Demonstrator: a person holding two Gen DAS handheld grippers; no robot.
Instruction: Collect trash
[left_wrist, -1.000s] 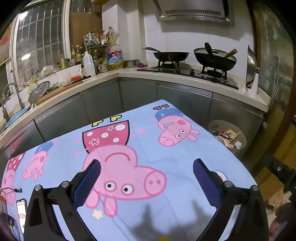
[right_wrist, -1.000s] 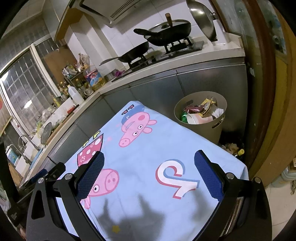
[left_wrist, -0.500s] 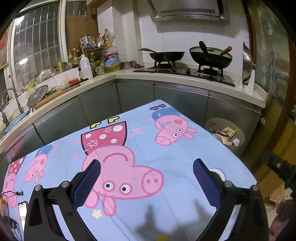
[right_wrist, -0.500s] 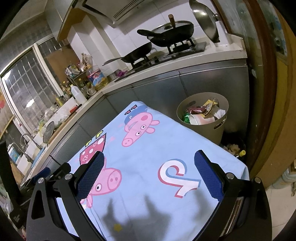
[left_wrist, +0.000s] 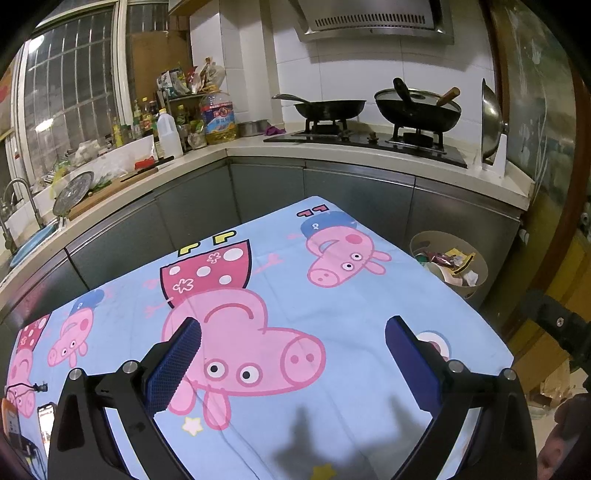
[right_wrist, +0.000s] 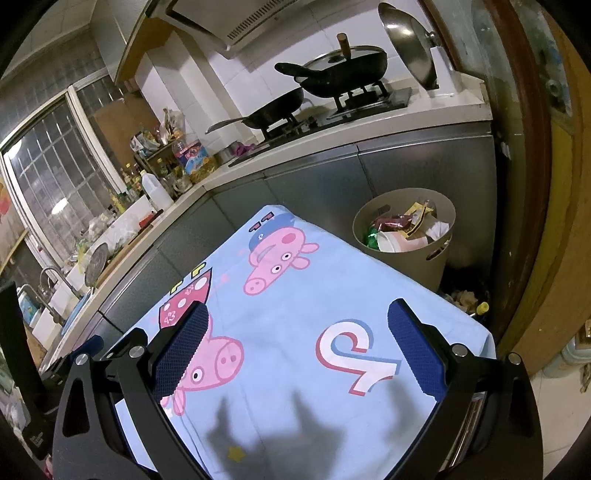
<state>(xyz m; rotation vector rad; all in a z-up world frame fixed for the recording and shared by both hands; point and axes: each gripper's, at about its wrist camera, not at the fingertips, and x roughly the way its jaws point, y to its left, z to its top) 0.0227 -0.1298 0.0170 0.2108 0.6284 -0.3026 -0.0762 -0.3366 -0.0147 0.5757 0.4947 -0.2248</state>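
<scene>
A beige trash bin (right_wrist: 406, 236) full of wrappers and paper stands on the floor beyond the table's far right corner; it also shows in the left wrist view (left_wrist: 448, 262). The table carries a light blue Peppa Pig cloth (left_wrist: 332, 314), also in the right wrist view (right_wrist: 295, 295), with no loose trash on it. My left gripper (left_wrist: 293, 332) is open and empty above the cloth. My right gripper (right_wrist: 297, 325) is open and empty above the cloth's right part. Part of the right gripper's body (left_wrist: 557, 328) shows at the left view's right edge.
A kitchen counter (left_wrist: 369, 151) wraps around behind, with two woks on a stove (left_wrist: 369, 136), bottles (left_wrist: 168, 129) and a sink at left. Small scraps lie on the floor (right_wrist: 465, 299) beside the bin. A wooden door frame (right_wrist: 535, 221) stands at right.
Both grippers have tilted up and drawn back slightly, so the table and bin sit a little lower in view. Both stay open and empty.
</scene>
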